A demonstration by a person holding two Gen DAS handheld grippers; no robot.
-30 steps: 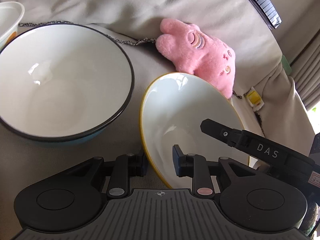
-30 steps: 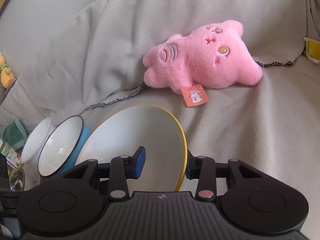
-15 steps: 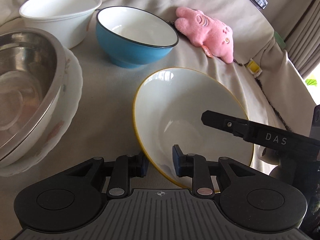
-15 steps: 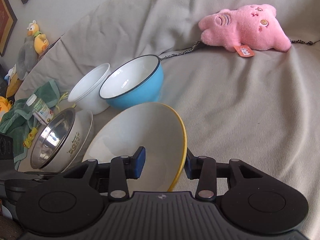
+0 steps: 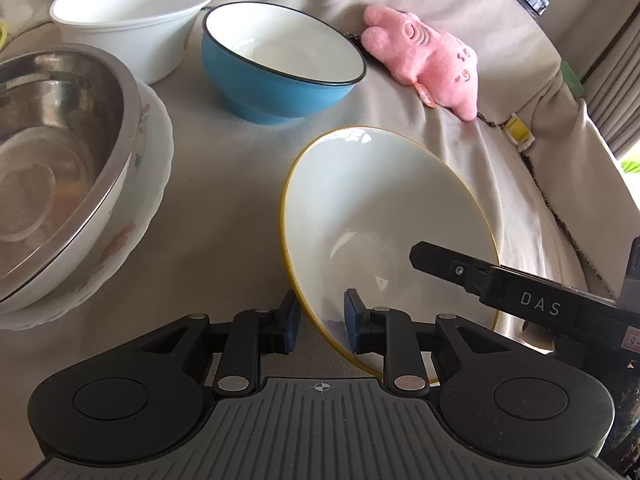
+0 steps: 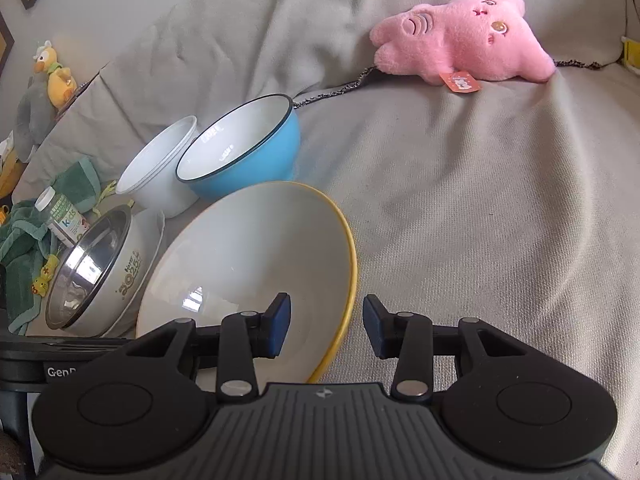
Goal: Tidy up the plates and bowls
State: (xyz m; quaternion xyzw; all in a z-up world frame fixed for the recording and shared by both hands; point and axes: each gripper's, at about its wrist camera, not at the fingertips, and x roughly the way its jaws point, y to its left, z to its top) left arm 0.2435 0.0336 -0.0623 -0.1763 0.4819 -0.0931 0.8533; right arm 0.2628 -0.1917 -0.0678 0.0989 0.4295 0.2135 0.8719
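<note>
A white bowl with a yellow rim [image 5: 384, 216] is tilted on the grey sofa cover; it also shows in the right wrist view [image 6: 248, 264]. My left gripper [image 5: 318, 322] straddles its near-left rim, with gaps at both pads. My right gripper [image 6: 326, 326] straddles its right rim with a gap at the right pad. A blue bowl [image 5: 280, 64] [image 6: 244, 152] and a white bowl [image 5: 132, 16] [image 6: 158, 172] stand behind. A steel bowl [image 5: 52, 152] [image 6: 92, 268] sits in a white flowered plate [image 5: 136, 208].
A pink plush toy [image 5: 424, 56] [image 6: 464, 36] lies at the back by the sofa cushion. A green cloth [image 6: 24, 240], a small bottle [image 6: 60, 216] and a duck toy [image 6: 52, 76] are at the far left. Bare cover [image 6: 480, 220] lies to the right.
The yellow-rimmed bowl has come back from beside the plush toy toward the steel bowl. Both grippers' jaws have widened around its rim, the right one most.
</note>
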